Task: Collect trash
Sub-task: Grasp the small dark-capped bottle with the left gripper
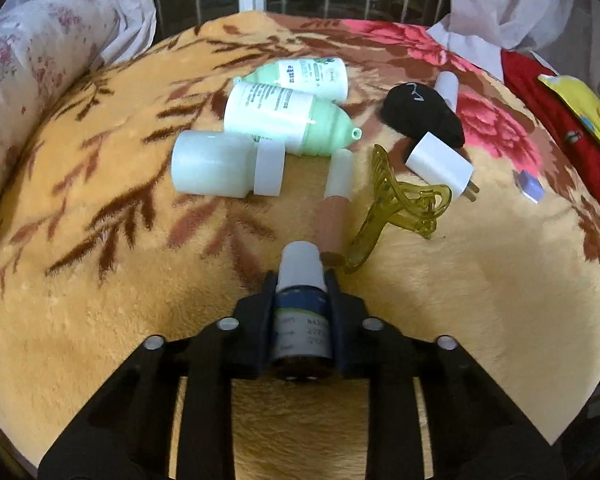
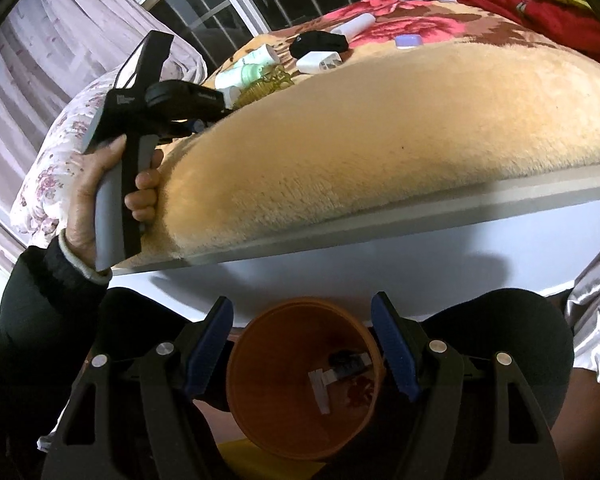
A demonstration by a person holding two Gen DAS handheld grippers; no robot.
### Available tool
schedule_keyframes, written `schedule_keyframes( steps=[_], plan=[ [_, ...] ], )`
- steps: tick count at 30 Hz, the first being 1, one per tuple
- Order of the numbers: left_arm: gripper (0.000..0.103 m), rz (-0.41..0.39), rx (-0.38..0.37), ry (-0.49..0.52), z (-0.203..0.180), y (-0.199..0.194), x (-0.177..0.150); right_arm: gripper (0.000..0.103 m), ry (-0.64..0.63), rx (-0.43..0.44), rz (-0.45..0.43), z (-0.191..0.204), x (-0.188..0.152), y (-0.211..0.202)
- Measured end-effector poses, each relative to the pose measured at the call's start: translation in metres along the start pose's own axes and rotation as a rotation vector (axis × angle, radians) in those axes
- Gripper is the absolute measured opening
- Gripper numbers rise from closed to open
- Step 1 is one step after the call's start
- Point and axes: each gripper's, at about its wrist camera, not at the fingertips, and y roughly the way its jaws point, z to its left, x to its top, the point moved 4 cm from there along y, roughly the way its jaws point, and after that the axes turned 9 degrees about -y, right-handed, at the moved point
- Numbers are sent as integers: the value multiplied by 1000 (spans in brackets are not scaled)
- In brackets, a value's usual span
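A: On the bed's plush blanket [image 1: 440, 300], what step is in hand?

B: The pick-up, I judge — the left claw [image 1: 300, 280] is clamped on a small dropper bottle [image 1: 302, 304], white cap pointing to twelve o'clock, at the near edge of the clutter.

A: And next?

B: Carrying it to the orange bin [image 2: 300, 380], which sits between the right claw's [image 2: 302, 344] wide-spread jaws; scraps already lie inside.

A: Surfaces?

B: Smooth rounded plastic bottles [image 1: 276, 120] at eleven o'clock, a ribbed amber hair clip [image 1: 396, 204] at one o'clock — all on deep, soft pile.
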Motion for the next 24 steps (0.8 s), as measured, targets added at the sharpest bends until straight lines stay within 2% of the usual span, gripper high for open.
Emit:
schedule_keyframes(
  steps=[6, 9, 11, 14, 16, 18, 19, 21, 24],
  plan=[
    [23, -38, -82, -9, 15, -20, -4, 70, -34, -18, -18, 6, 6, -10],
    [23, -62, -89, -2, 27, -33, -11, 70, -84, -21, -47, 15, 22, -21],
    [23, -84, -67, -1, 39, -40, -14, 70, -103, -11, -56, 20, 39, -23],
    [22, -113, -12, -6, 59, -46, -16, 70, -92, 24, -69, 23, 74, -17],
    [22, -126, 18, -20, 74, -45, -15, 71, -78, 34, -64, 27, 111, -5],
    [22, -102, 24, -58, 88, -38, -14, 72, -55, 37, -56, 29, 145, 12],
    [23, -90, -1, -82, 94, -34, -14, 72, -32, 44, -41, 30, 165, 25],
    [23, -107, -14, -89, 97, -34, -13, 72, 23, 36, -16, 28, 196, 49],
    [23, -133, 19, -57, 91, -31, -14, 72, 123, -28, 55, 19, 230, 89]
  ],
)
